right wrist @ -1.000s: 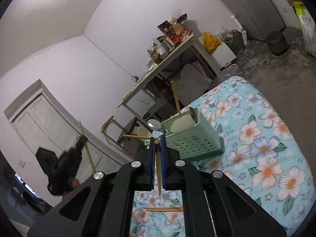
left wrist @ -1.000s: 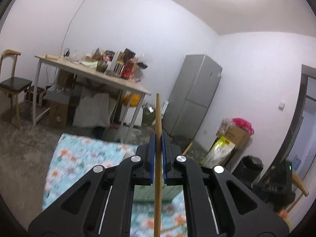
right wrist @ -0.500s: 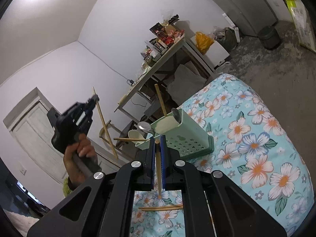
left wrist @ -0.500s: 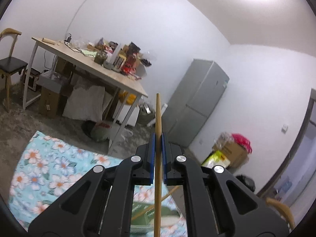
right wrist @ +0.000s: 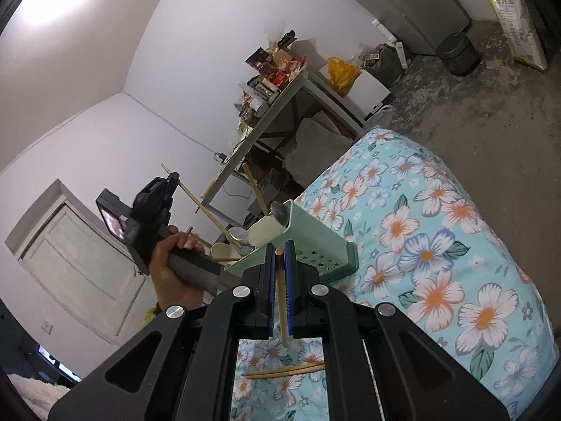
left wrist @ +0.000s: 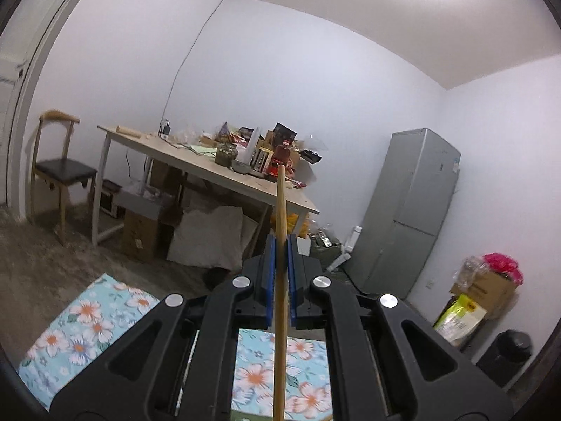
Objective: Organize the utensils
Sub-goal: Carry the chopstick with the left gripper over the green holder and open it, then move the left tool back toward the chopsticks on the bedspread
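Fingers (left wrist: 269,280) of both grippers tight on one chopstick (left wrist: 279,245) each.

The utensil caddy (right wrist: 308,242) stands on the flowered cloth (right wrist: 438,245), a chopstick pair (right wrist: 284,371) lying nearer on it. Behind stands a cluttered table (left wrist: 210,172), chair (left wrist: 59,172) left, fridge (left wrist: 410,210) right.

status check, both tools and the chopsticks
Left tool shut on chopstick. Right tool shut on another chopstick. Green caddy ahead, path open.
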{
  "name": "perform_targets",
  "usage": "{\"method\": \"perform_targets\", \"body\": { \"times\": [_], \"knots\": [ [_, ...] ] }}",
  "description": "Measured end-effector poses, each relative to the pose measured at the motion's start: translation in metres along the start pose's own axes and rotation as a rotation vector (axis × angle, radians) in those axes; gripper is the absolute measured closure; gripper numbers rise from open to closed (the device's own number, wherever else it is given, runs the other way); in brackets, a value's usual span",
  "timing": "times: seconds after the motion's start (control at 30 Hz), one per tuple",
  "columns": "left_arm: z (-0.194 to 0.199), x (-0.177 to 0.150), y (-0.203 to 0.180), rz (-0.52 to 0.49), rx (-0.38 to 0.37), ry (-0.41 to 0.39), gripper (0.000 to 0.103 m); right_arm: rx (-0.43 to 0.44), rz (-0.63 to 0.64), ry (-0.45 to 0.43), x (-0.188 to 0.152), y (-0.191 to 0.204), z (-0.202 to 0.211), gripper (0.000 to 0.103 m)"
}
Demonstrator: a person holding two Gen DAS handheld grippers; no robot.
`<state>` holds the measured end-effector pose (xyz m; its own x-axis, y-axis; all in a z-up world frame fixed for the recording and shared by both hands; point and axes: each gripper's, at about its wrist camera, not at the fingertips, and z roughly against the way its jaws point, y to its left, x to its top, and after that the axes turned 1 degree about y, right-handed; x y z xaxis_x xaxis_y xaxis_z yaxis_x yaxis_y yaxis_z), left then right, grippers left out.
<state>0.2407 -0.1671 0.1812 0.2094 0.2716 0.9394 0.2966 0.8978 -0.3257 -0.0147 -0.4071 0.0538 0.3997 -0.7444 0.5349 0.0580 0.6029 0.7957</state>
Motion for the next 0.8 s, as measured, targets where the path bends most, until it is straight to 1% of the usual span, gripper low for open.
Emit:
{"method": "perform_targets", "body": {
  "times": [0.1,0.27,0.37,0.43,0.5,0.57,0.67,0.7,0.73,0.8],
  "knots": [
    [-0.011,-0.007,-0.003,-0.029,0.023,0.007,0.098,-0.002,-0.011,-0.004,0.002,-0.005,0.002,0.098],
    [-0.032,-0.026,0.001,-0.056,0.052,0.067,0.098,-0.001,-0.011,-0.012,0.003,-0.006,0.005,0.098],
    [-0.031,-0.033,0.005,-0.067,0.051,0.082,0.097,-0.004,-0.012,-0.013,0.003,-0.006,0.005,0.098],
    [-0.026,-0.034,0.006,-0.07,0.037,0.095,0.091,-0.005,-0.015,-0.012,0.003,-0.006,0.004,0.098],
    [-0.018,-0.033,0.007,-0.067,0.025,0.091,0.078,-0.007,-0.012,-0.013,0.003,-0.004,0.004,0.098],
    [-0.004,-0.03,0.007,-0.065,0.007,0.091,0.072,-0.007,-0.007,-0.017,0.003,-0.001,0.005,0.098],
    [0.016,-0.024,0.007,-0.059,-0.021,0.094,0.057,-0.007,0.006,-0.027,0.002,0.003,0.007,0.098],
    [0.024,-0.022,0.007,-0.062,-0.036,0.099,0.054,-0.006,0.012,-0.03,0.002,0.006,0.008,0.098],
    [0.032,-0.019,0.007,-0.071,-0.051,0.101,0.053,-0.005,0.02,-0.034,0.003,0.009,0.01,0.098],
    [0.048,-0.015,0.008,-0.094,-0.071,0.104,0.046,-0.005,0.042,-0.046,0.004,0.016,0.014,0.098]
  ]
}}
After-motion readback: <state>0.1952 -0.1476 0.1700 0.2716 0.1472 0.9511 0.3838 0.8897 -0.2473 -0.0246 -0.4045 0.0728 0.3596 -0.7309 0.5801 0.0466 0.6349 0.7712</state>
